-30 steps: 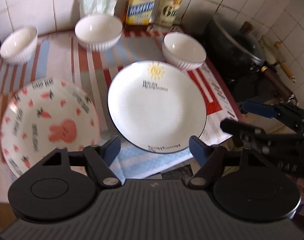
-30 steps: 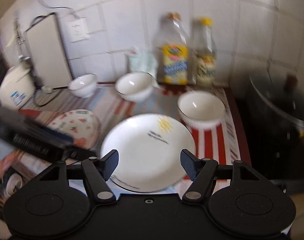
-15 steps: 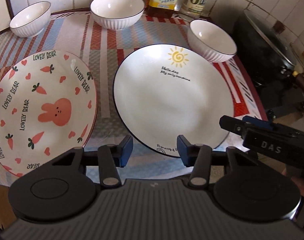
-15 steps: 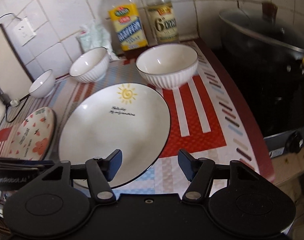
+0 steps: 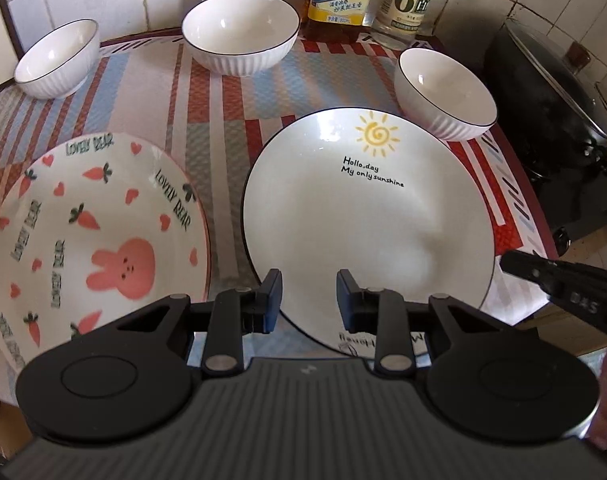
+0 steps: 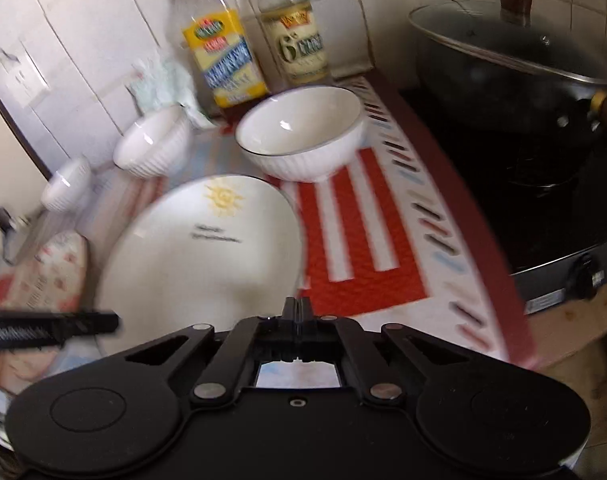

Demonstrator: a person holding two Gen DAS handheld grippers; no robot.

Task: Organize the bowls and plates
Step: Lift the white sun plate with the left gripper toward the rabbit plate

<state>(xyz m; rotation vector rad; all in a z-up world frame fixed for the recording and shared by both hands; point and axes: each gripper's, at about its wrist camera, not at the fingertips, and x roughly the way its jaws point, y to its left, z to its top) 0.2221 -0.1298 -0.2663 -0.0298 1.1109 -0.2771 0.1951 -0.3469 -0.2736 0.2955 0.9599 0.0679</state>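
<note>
Two plates flat on the striped cloth (image 5: 151, 80) of the counter: sun plate (image 5: 367, 220) on the right, rabbit plate (image 5: 95, 232) just beside it on the left, rims near but apart. Three white bowls behind them: one far left (image 5: 57, 58), one at the middle back (image 5: 239, 28), one (image 5: 443, 88) close to the sun plate's far right rim.

Key relation: sun plate's near rim directly under and ahead of the left gripper (image 5: 309, 298), tilted steeply down over it. Jaws narrow and closing, with plate surface showing in the gap and no pad seen pressing on it.

Right gripper (image 6: 299, 312) fully closed, tips at the same plate's right near edge. Nothing visibly between the jaws; contact with the rim too blurred to tell.

Likely next: a pinch on the near rim from the left, then a lift toward the rabbit plate for stacking. Risk of glazed china sliding from a thin rim grip.
</note>
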